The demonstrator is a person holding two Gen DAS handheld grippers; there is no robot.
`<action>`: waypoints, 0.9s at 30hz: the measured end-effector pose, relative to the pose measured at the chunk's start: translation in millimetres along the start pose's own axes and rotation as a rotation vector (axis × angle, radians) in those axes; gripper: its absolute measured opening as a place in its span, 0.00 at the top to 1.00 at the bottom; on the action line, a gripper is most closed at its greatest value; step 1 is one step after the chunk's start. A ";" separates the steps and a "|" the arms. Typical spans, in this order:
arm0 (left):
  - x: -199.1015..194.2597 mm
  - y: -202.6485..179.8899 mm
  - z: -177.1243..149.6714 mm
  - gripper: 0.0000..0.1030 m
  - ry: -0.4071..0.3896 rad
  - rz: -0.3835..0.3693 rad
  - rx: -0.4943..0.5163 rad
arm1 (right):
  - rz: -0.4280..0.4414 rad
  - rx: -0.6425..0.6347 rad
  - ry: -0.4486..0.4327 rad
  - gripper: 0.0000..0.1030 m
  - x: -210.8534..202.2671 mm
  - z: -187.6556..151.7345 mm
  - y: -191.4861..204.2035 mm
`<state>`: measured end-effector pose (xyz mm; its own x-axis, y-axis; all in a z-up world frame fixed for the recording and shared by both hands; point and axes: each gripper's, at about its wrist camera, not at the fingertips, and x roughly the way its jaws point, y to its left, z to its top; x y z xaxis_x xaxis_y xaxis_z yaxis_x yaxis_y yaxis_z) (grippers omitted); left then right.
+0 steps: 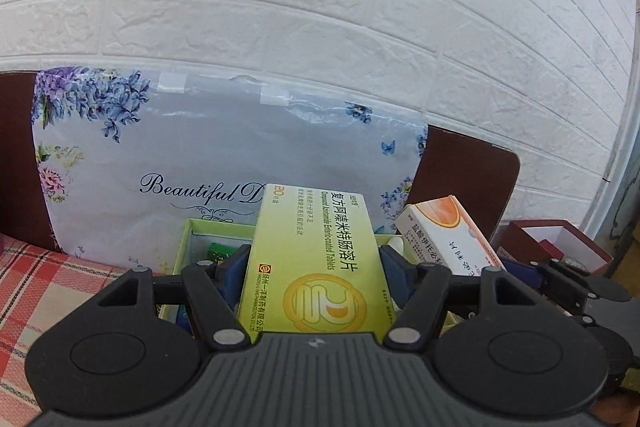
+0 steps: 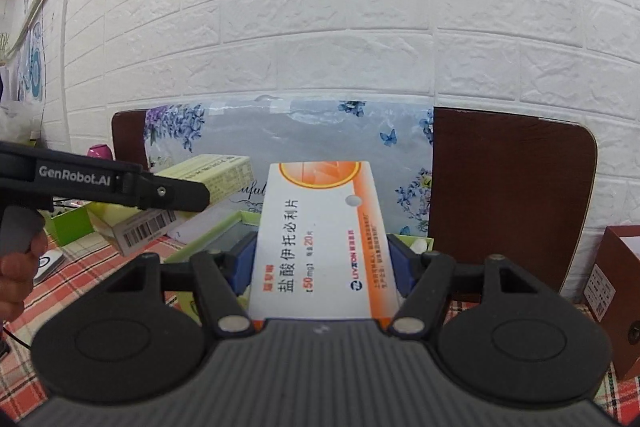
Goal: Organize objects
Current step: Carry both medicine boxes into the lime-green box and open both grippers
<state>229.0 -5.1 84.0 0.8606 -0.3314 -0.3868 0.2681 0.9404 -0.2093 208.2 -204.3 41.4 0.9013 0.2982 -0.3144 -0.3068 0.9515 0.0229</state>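
My left gripper [image 1: 314,267] is shut on a yellow-green medicine box [image 1: 316,259], held above an open light-green tray box [image 1: 182,251]. My right gripper [image 2: 322,263] is shut on a white and orange medicine box [image 2: 320,239], also above the green tray box [image 2: 208,233]. In the left wrist view the white and orange box [image 1: 444,235] shows to the right, with the right gripper's fingers [image 1: 520,269] on it. In the right wrist view the yellow-green box [image 2: 200,175] shows at left, held by the left gripper's fingers [image 2: 168,193]. The tray holds small items, mostly hidden.
A floral plastic bag [image 1: 200,155] leans on a brown chair back [image 2: 508,195] against the white brick wall. A dark red open box [image 1: 560,243] stands at the right; it also shows in the right wrist view [image 2: 616,267]. A red checked cloth [image 1: 48,287] covers the table.
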 end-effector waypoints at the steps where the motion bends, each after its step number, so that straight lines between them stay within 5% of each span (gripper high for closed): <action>1: 8.3 3.1 1.5 0.32 0.006 0.001 -0.009 | -0.009 -0.006 0.004 0.36 8.8 0.2 -0.8; 11: 77.4 25.8 -9.4 0.25 0.060 0.037 -0.045 | -0.090 -0.060 0.062 0.36 93.2 -13.0 -11.3; 14: 84.8 29.0 -27.2 0.19 0.097 0.054 -0.009 | -0.109 -0.097 0.134 0.11 113.6 -31.6 -11.0; 20: 86.1 32.4 -38.1 0.19 0.130 0.047 -0.014 | -0.117 -0.109 0.112 0.00 107.5 -48.8 -8.9; 27: 43.4 20.7 -23.6 0.19 0.103 0.067 -0.022 | -0.140 -0.090 0.041 0.00 66.1 -28.3 -8.2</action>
<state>261.6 -1.8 41.7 0.8268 -0.2749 -0.4907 0.2010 0.9592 -0.1987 261.6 -194.5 -6.4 0.9246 0.1577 -0.3468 -0.2064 0.9725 -0.1081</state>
